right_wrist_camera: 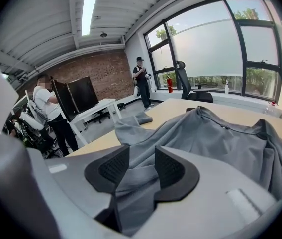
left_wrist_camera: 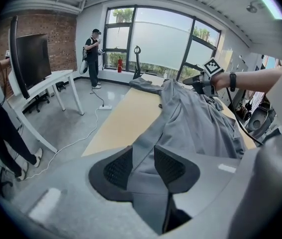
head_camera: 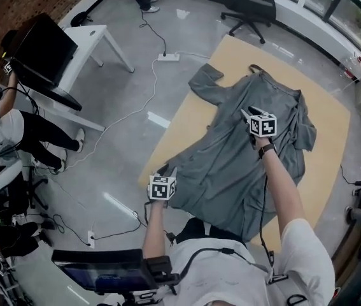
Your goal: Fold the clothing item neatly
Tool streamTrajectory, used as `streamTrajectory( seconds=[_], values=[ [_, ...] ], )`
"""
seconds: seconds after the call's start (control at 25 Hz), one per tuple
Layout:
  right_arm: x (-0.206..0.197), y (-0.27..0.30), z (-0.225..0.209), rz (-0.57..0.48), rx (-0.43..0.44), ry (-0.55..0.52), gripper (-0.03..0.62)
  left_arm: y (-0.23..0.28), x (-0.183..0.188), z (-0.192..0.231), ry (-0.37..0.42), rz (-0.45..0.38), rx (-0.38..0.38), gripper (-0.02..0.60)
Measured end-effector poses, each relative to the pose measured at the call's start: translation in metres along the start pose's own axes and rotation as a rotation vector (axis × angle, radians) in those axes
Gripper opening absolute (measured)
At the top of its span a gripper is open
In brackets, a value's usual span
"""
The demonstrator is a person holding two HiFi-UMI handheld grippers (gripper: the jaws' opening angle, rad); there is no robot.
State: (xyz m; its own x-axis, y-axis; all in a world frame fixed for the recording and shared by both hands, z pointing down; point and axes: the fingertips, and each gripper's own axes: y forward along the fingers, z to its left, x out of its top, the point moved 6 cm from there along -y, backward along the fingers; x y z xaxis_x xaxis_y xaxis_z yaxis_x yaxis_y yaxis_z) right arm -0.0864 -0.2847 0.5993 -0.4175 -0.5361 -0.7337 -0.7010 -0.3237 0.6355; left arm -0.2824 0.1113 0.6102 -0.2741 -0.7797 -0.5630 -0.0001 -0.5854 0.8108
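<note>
A grey long-sleeved shirt lies spread on the wooden table, collar at the far end and one sleeve reaching to the far left. My left gripper is at the shirt's near-left hem corner. In the left gripper view the grey cloth fills the gap in that gripper, and the shirt's edge rises from the table towards it. My right gripper is over the shirt's upper middle. In the right gripper view a bunched fold of cloth is pinched in that gripper.
A black office chair stands beyond the table's far end. A white desk with a dark monitor is at the left, with seated people beside it. A power strip and cables lie on the floor. A person stands by the windows.
</note>
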Motion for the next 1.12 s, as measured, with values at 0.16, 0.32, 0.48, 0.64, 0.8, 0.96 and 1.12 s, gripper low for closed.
streamTrajectory(
  seconds=[0.16, 0.32, 0.48, 0.64, 0.8, 0.96, 1.12],
  values=[
    [0.007, 0.025, -0.016, 0.025, -0.002, 0.003, 0.158, 0.004, -0.008, 0.01, -0.001, 0.047, 0.027, 0.144],
    [0.004, 0.043, -0.041, 0.038, -0.043, 0.044, 0.158, 0.018, -0.024, 0.013, 0.007, 0.098, 0.057, 0.144],
    [-0.019, 0.056, -0.067, 0.076, -0.138, 0.188, 0.164, 0.022, -0.033, 0.026, -0.004, 0.099, 0.147, 0.144],
    [-0.033, 0.066, -0.07, 0.109, -0.187, 0.193, 0.144, 0.031, -0.037, 0.046, -0.002, 0.104, 0.231, 0.144],
    [-0.031, 0.07, -0.065, 0.139, -0.237, 0.077, 0.053, 0.04, -0.039, 0.045, -0.002, 0.106, 0.215, 0.117],
    [-0.024, 0.066, -0.061, 0.141, -0.203, 0.049, 0.031, 0.039, -0.036, 0.033, 0.012, 0.087, 0.22, 0.012],
    [-0.008, 0.052, -0.059, 0.094, -0.174, 0.02, 0.032, 0.006, -0.019, 0.018, -0.006, -0.003, 0.171, 0.011]
  ],
)
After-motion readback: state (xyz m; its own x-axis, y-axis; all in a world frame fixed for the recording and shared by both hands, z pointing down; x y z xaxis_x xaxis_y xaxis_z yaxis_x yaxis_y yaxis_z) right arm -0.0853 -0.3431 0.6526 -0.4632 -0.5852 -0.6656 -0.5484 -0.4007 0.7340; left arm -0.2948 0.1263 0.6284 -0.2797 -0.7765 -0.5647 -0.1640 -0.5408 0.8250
